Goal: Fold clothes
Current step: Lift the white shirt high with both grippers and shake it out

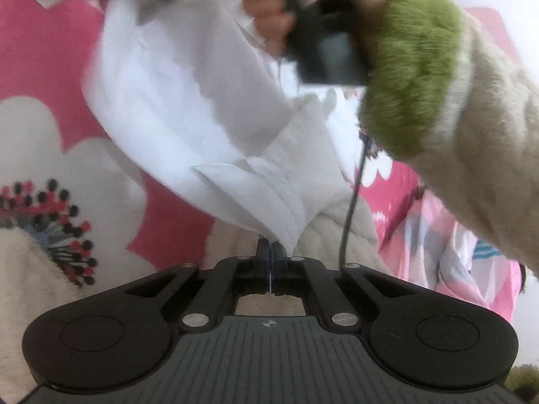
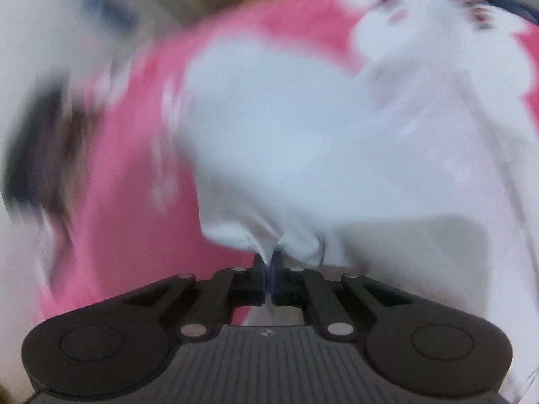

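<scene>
A white shirt (image 1: 175, 101) hangs in the air above a pink bedspread with big white flowers (image 1: 40, 50). My left gripper (image 1: 270, 252) is shut on a stitched edge of the shirt, near a cuff or hem. In the left wrist view the right gripper's black body (image 1: 323, 47) shows at the top, held by a hand in a green and cream fleece sleeve (image 1: 414, 77). My right gripper (image 2: 269, 262) is shut on a bunched part of the white shirt (image 2: 303, 151). The right wrist view is heavily blurred by motion.
The pink flowered bedspread (image 2: 128, 185) fills the background in both views. A cream fleece garment (image 1: 333, 232) lies just beyond my left gripper. A pink patterned cloth (image 1: 448, 245) lies at the right. A black cable (image 1: 350, 208) hangs down from the right gripper.
</scene>
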`<state>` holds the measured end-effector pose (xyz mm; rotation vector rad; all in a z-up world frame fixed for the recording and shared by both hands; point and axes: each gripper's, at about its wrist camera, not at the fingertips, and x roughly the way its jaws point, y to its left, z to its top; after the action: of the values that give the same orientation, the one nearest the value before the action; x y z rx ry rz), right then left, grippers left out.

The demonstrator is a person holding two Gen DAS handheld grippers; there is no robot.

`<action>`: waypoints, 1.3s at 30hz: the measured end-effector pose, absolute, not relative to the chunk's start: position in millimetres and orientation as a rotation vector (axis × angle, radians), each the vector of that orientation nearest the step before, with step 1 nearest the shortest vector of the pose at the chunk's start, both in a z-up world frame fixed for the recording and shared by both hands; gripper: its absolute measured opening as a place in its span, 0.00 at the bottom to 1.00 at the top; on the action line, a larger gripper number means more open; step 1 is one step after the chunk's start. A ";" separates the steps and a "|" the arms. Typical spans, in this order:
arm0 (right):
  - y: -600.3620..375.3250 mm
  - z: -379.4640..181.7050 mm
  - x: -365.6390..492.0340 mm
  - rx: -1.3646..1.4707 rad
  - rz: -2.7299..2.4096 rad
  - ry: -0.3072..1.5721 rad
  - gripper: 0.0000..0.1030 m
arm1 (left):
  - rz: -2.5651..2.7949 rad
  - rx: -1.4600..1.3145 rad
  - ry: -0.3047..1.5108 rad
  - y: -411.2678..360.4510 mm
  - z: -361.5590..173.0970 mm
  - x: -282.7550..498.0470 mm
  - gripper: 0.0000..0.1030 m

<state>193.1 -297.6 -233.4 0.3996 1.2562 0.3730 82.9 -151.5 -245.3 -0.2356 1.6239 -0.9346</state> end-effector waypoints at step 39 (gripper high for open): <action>-394.9 294.3 -80.2 0.612 0.450 -0.322 0.03 | -0.618 -0.331 0.100 -27.2 149.7 20.8 0.00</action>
<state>-80.2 -394.9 294.3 0.6118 -0.3219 0.4499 20.8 -27.2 149.7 -0.3308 0.1000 -0.6181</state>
